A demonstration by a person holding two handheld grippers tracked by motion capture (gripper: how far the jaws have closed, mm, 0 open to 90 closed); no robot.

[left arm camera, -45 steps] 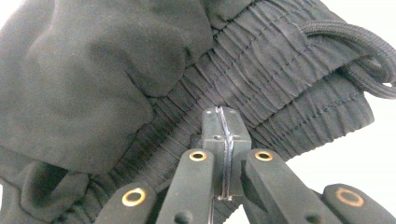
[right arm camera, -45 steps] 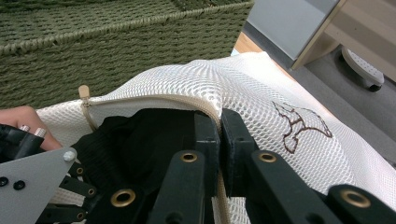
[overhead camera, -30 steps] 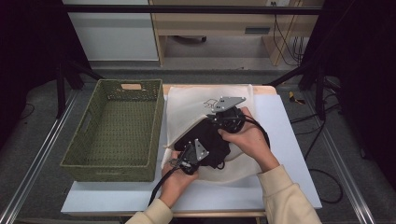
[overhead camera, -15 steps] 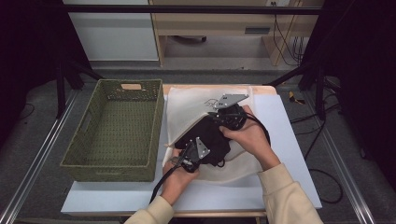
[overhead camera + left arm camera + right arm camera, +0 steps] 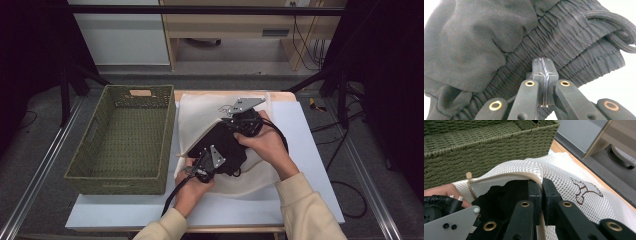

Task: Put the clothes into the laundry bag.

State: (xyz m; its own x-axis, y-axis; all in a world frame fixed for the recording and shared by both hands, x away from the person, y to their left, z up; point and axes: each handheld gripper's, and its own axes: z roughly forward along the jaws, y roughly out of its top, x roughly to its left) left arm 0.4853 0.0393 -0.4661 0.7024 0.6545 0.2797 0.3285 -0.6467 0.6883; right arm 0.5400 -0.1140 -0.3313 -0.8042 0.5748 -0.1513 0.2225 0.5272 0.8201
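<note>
Left hand-held gripper (image 5: 543, 65) clamped on black elastic-waisted garment (image 5: 499, 45); right hand-held gripper (image 5: 541, 185) clamped on white mesh laundry bag's (image 5: 564, 170) zipper edge.

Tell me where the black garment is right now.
High view: the black garment lies mid-table on the white mesh bag, right of the green basket.

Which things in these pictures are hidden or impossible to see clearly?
- High view: how much of the black garment is inside the white mesh bag; hands and grippers cover it.
- Left gripper view: the garment's full shape, cut off by the edges; what the left gripper pinches.
- Right gripper view: the embroidered motif, partly folded; the right gripper grips the bag's zipper edge.
- Green basket: near inner wall, hidden by its rim.
</note>
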